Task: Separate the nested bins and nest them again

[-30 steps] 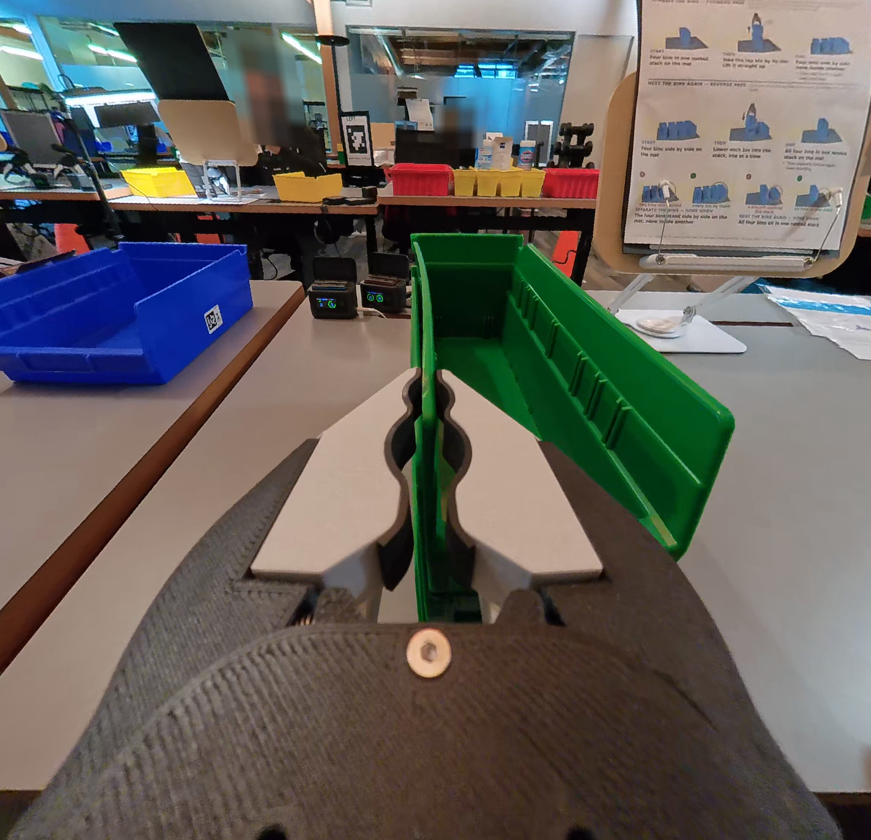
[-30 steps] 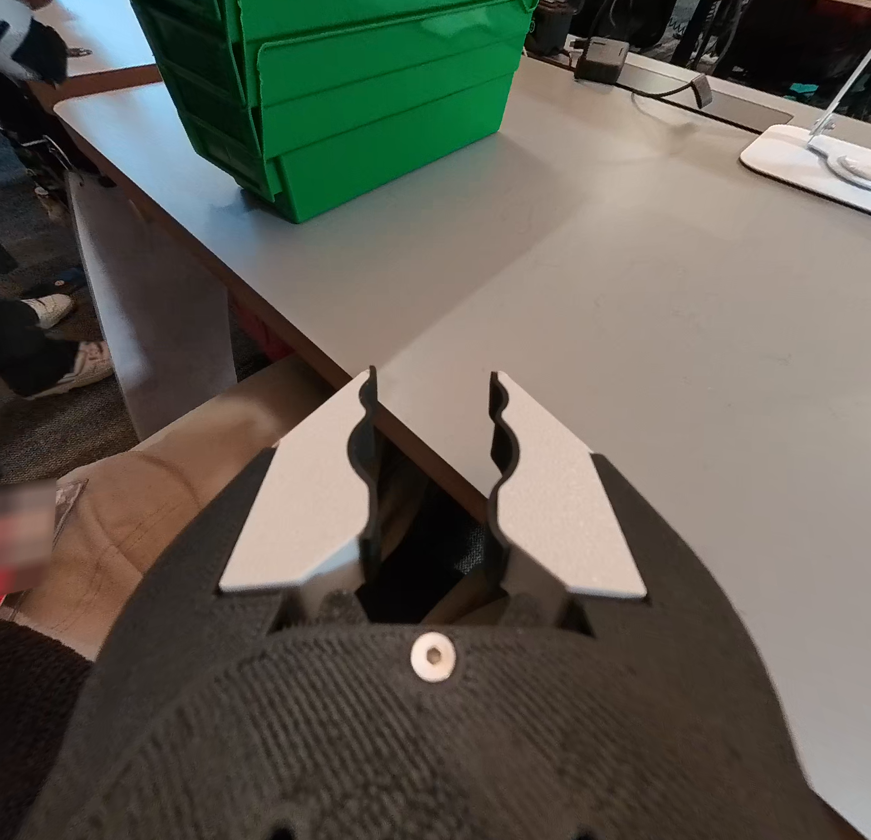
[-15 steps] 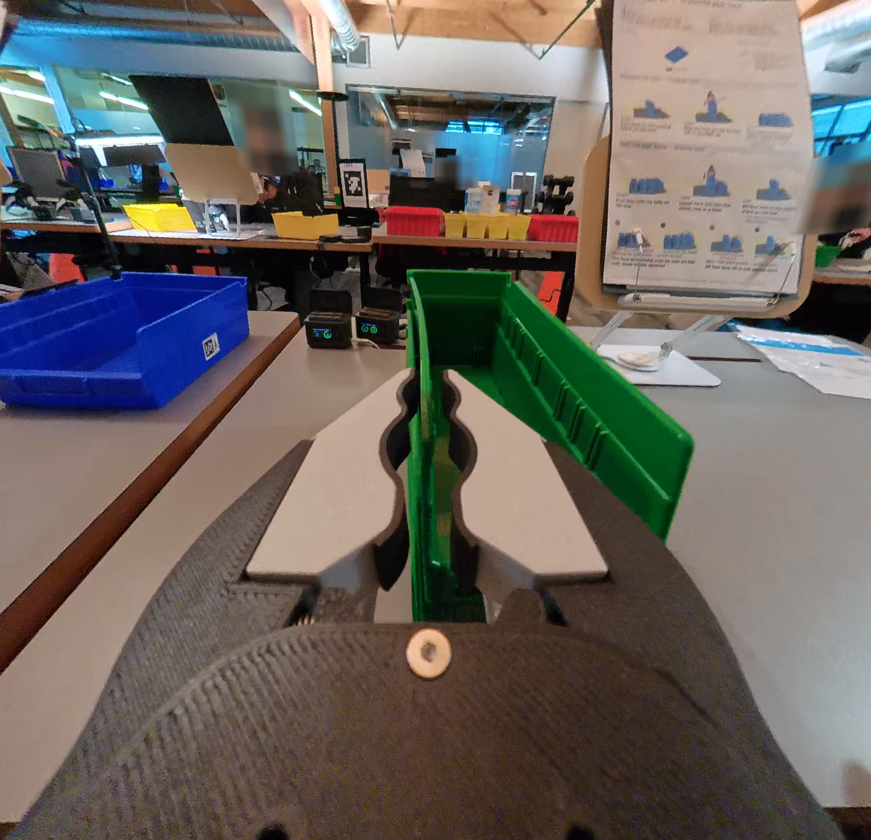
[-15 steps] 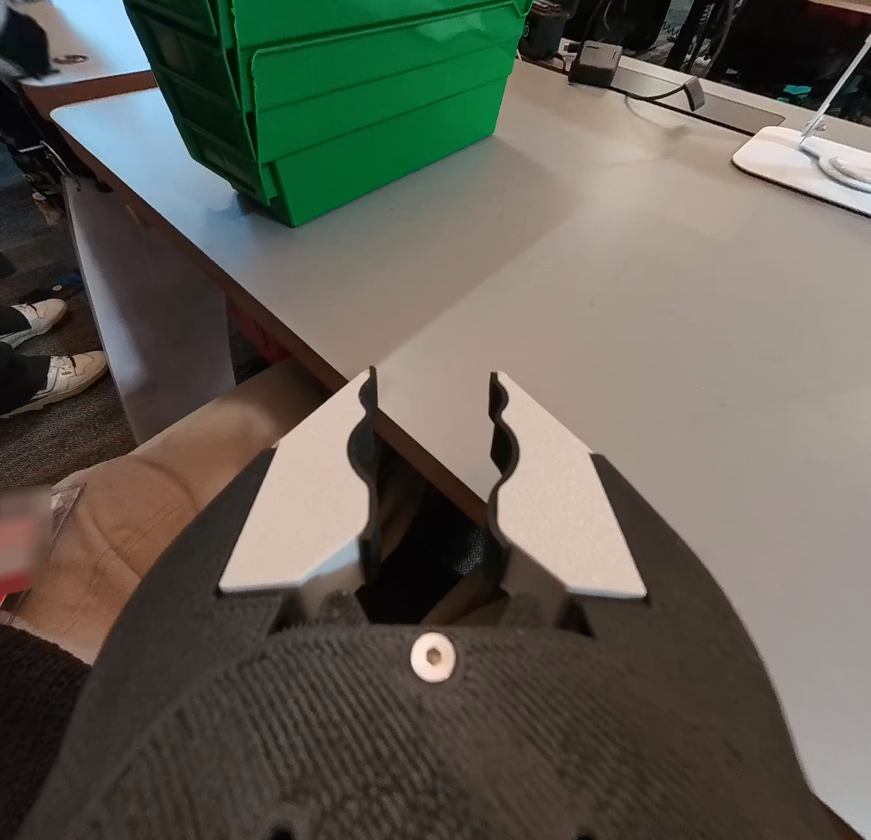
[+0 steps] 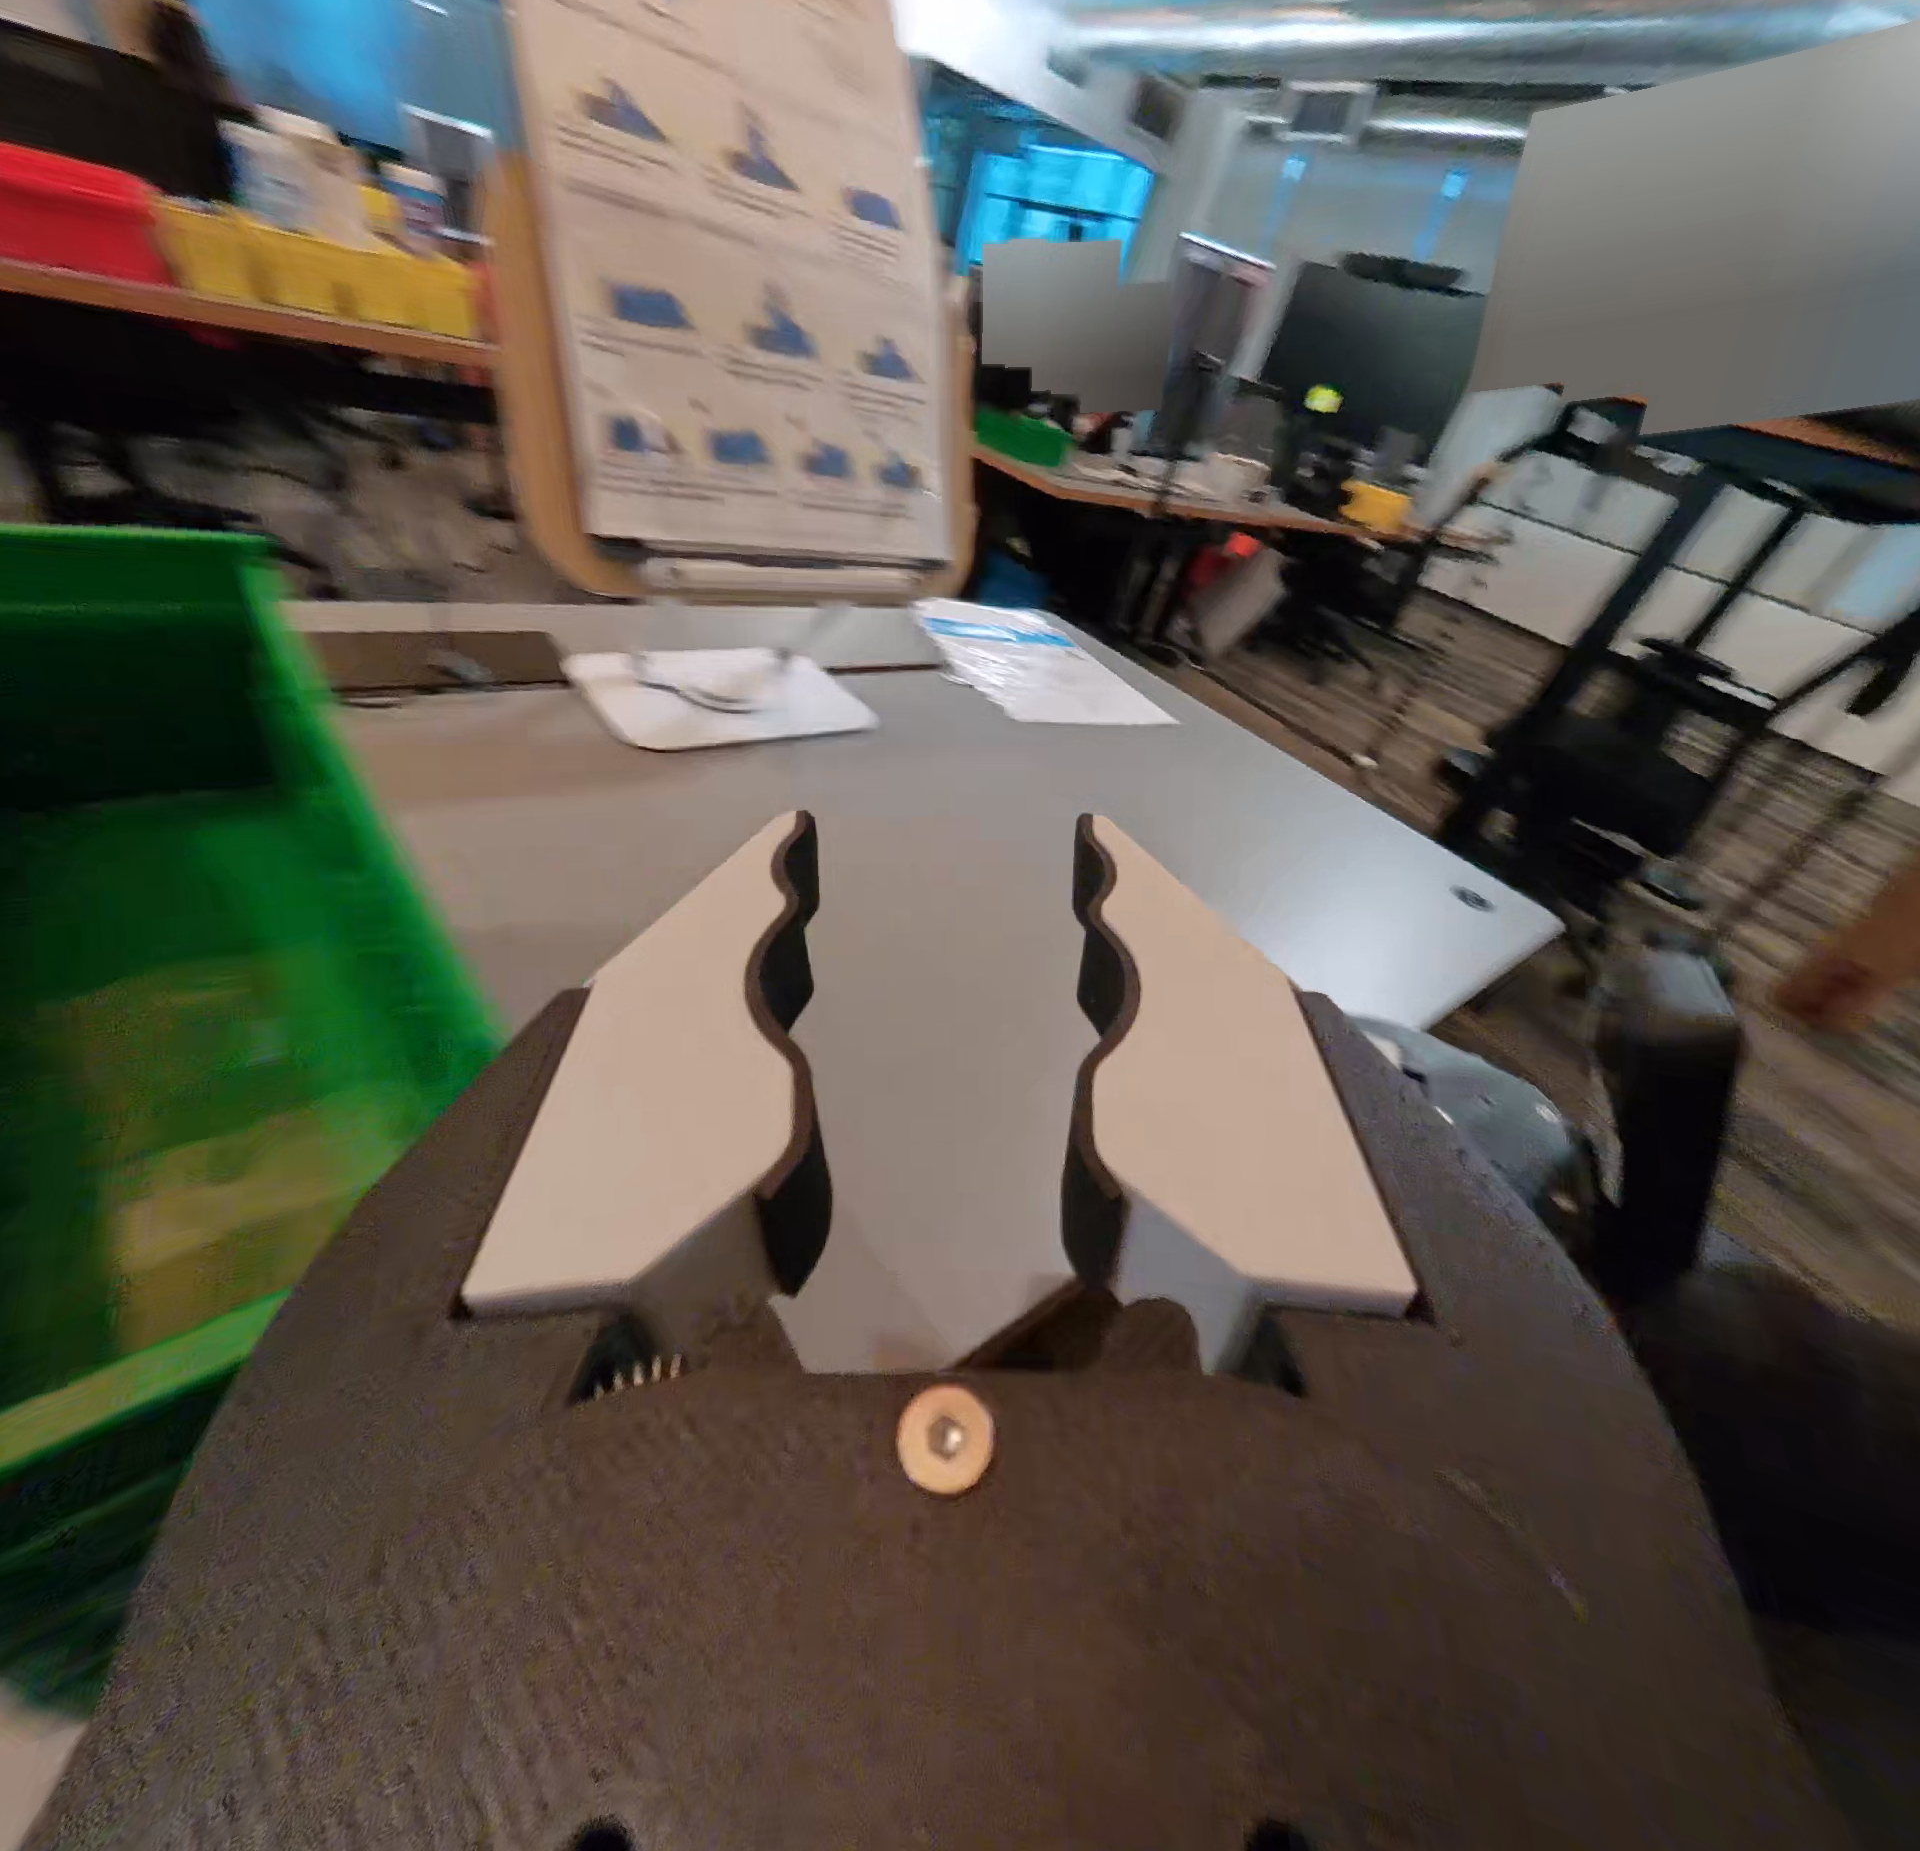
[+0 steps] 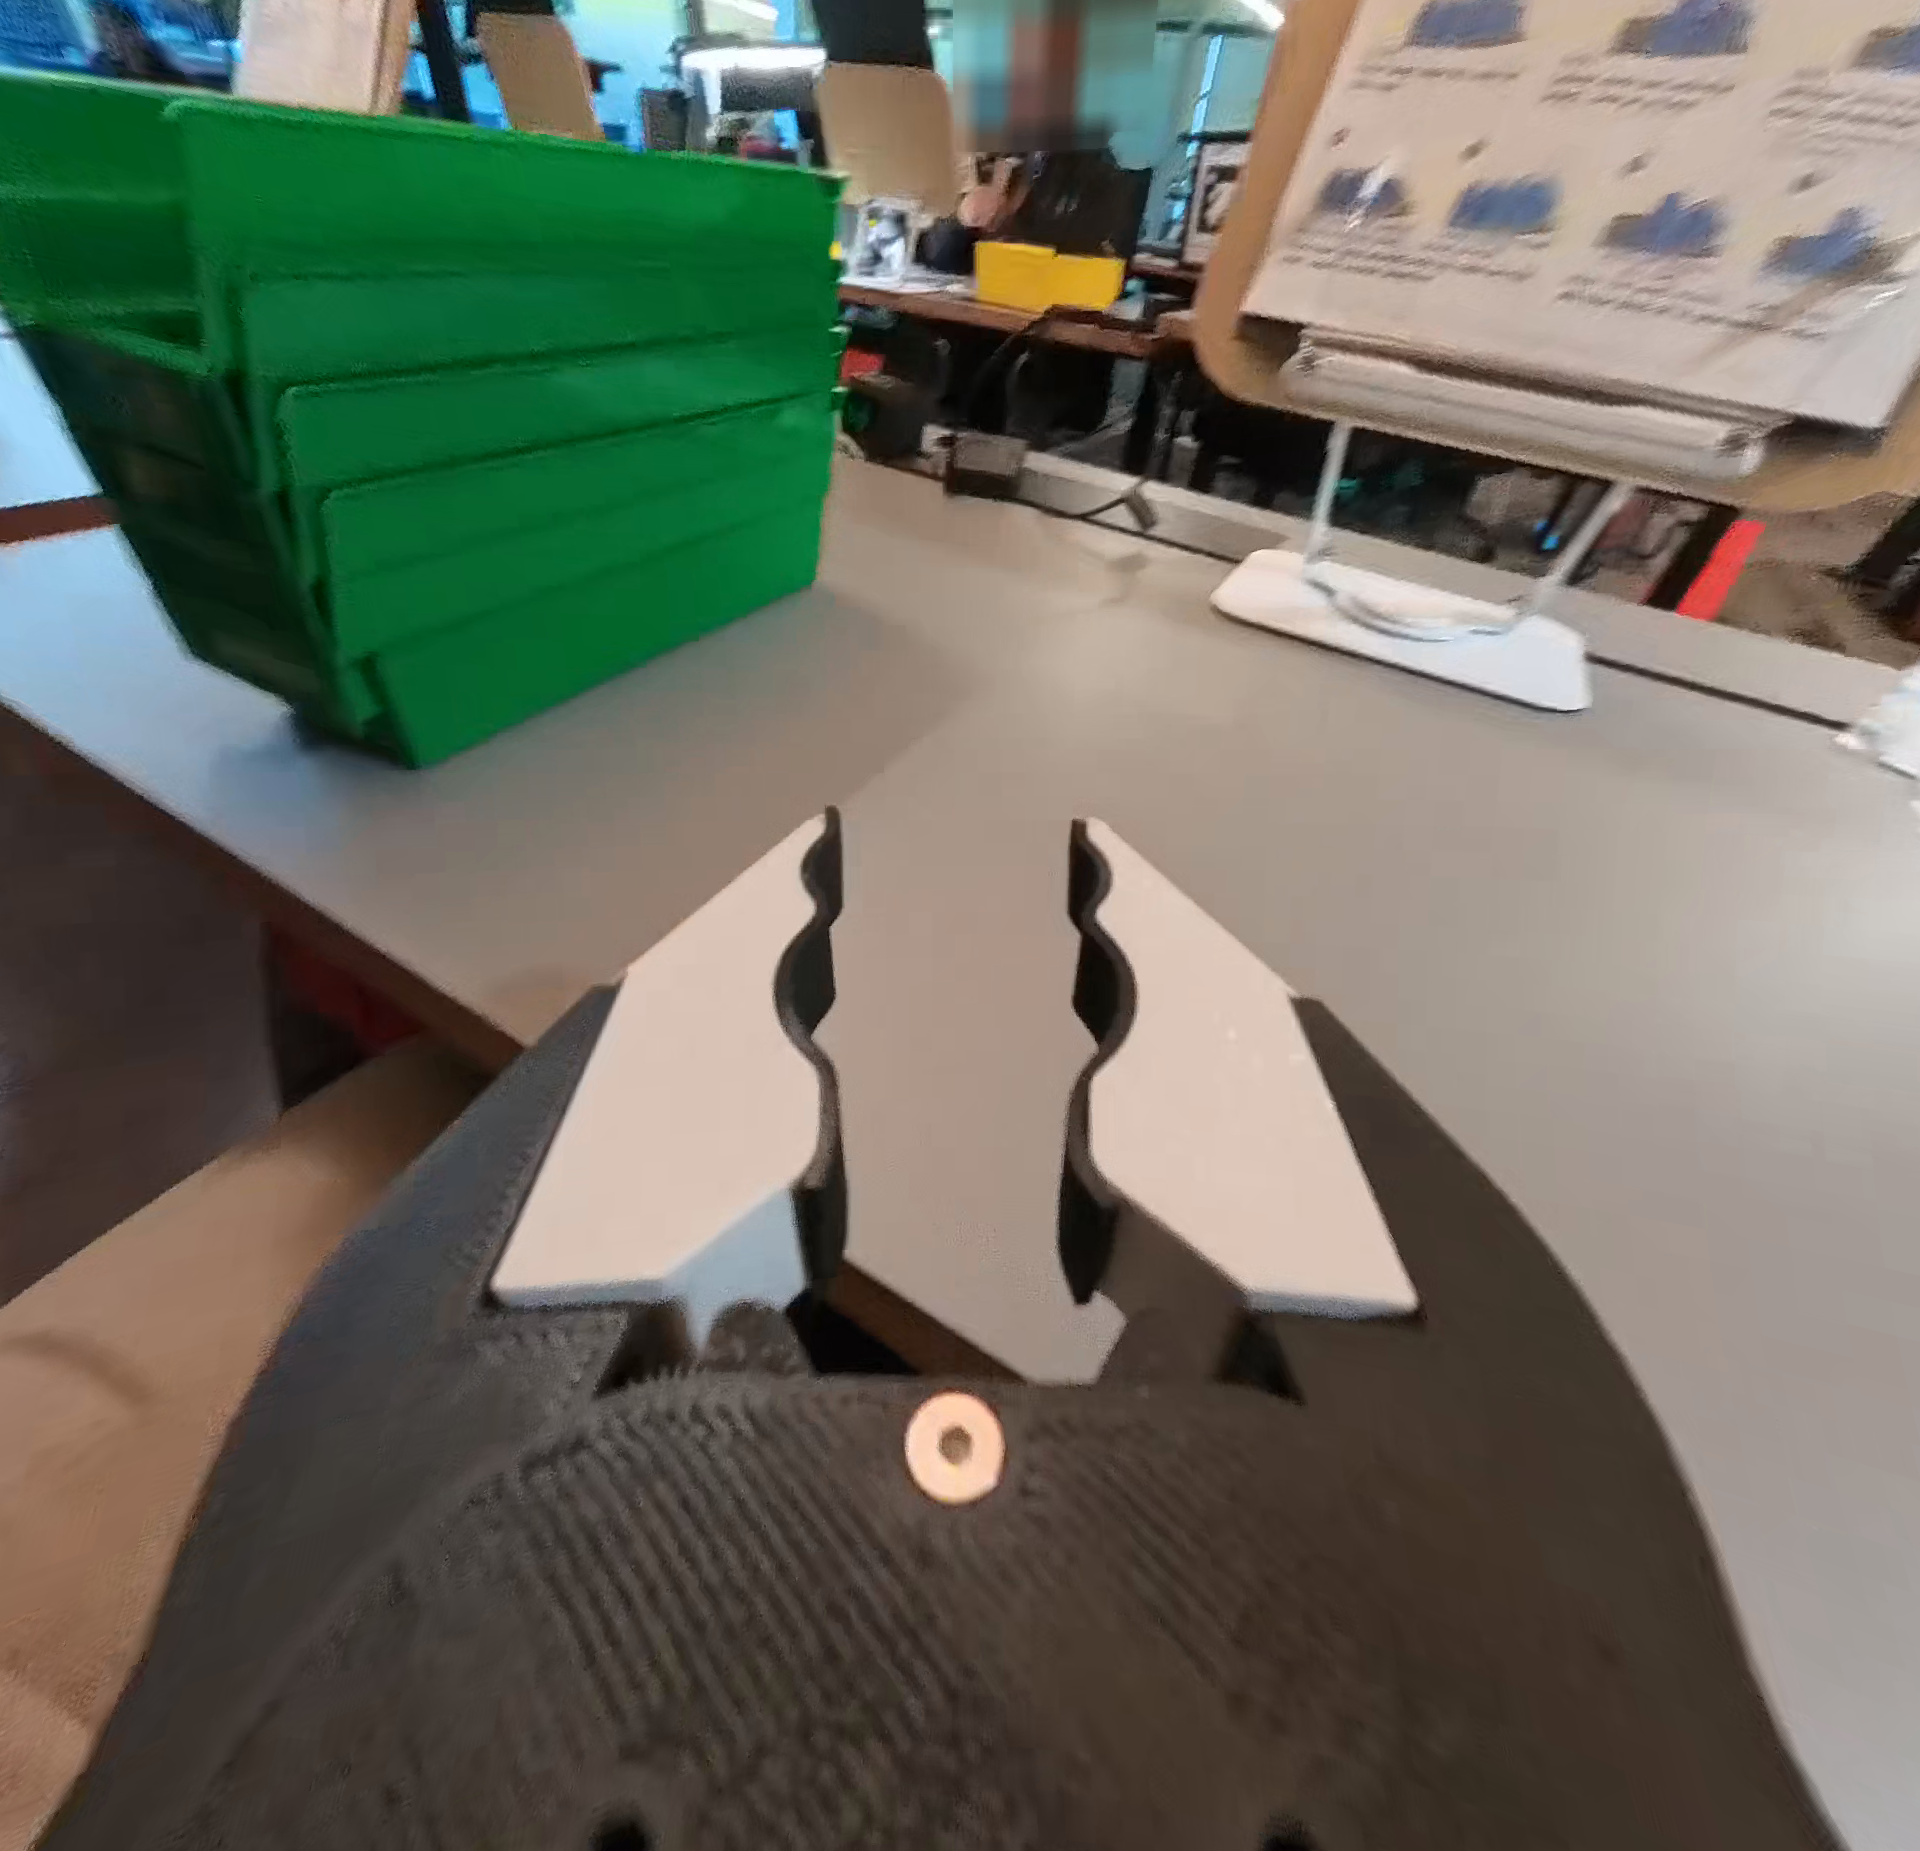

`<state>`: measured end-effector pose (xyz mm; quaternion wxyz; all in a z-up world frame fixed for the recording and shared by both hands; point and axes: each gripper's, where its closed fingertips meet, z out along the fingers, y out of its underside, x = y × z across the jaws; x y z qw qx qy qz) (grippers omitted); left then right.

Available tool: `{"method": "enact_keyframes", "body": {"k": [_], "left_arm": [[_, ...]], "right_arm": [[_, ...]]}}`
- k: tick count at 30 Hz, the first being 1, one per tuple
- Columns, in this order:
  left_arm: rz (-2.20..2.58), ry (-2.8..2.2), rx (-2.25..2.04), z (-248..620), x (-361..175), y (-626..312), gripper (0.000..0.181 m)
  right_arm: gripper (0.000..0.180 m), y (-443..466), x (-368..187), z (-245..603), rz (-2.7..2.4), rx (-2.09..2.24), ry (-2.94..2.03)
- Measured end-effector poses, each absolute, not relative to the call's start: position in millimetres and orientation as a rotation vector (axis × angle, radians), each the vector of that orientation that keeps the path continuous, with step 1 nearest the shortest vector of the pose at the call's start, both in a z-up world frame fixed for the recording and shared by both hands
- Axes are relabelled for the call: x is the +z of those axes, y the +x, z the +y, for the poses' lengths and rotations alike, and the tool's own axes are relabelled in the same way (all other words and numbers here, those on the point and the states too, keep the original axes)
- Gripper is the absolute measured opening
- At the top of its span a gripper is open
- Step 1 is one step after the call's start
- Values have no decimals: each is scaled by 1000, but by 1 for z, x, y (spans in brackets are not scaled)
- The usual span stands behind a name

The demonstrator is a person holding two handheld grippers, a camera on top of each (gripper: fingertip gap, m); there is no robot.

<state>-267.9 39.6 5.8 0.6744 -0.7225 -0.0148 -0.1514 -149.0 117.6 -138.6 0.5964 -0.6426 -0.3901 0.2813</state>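
Green bins (image 6: 499, 419) sit nested on the table (image 6: 1455, 918) (both claws gape empty).

Printed instruction sheet (image 5: 743, 243) on a stand beyond the grey table (image 5: 1143, 825): blue pictograms with captions, too blurred to read. The same sheet in the right wrist view is equally illegible. No other lettering is legible.

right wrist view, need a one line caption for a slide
Open right gripper hovers empty above the grey table, facing a nested stack of green bins and an instruction sheet on a stand.
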Motion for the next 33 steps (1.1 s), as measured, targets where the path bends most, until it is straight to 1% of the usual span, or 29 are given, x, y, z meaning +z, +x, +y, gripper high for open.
{"method": "enact_keyframes", "body": {"k": [2,3,6,8,9,12,17,21,25,33], "left_arm": [[71,-1631,-420,51,-16,-218,41],[129,-1657,-462,56,-35,-190,37],[302,-1843,-577,64,-113,-114,33],[416,-1943,-537,63,-152,-89,32],[458,-1958,-467,64,-162,-88,31],[478,-1917,-253,74,-168,-113,19],[266,-1941,-321,86,-171,-163,33],[201,-1958,-350,88,-180,-178,42],[261,-1978,-302,82,-191,-177,41],[173,-2014,-261,58,-199,-189,52]], "right_arm": [[43,-141,-138,129,-887,630,-1508],[43,-138,-140,134,-875,628,-1524],[42,-131,-136,143,-806,662,-1549],[41,-126,-129,147,-779,653,-1526],[41,-124,-126,147,-779,641,-1511],[42,-126,-130,146,-828,622,-1502],[45,-142,-155,135,-960,700,-1592],[59,-148,-178,134,-1039,651,-1679],[59,-155,-176,139,-1058,594,-1643],[60,-194,-172,121,-1134,706,-1585]]}}
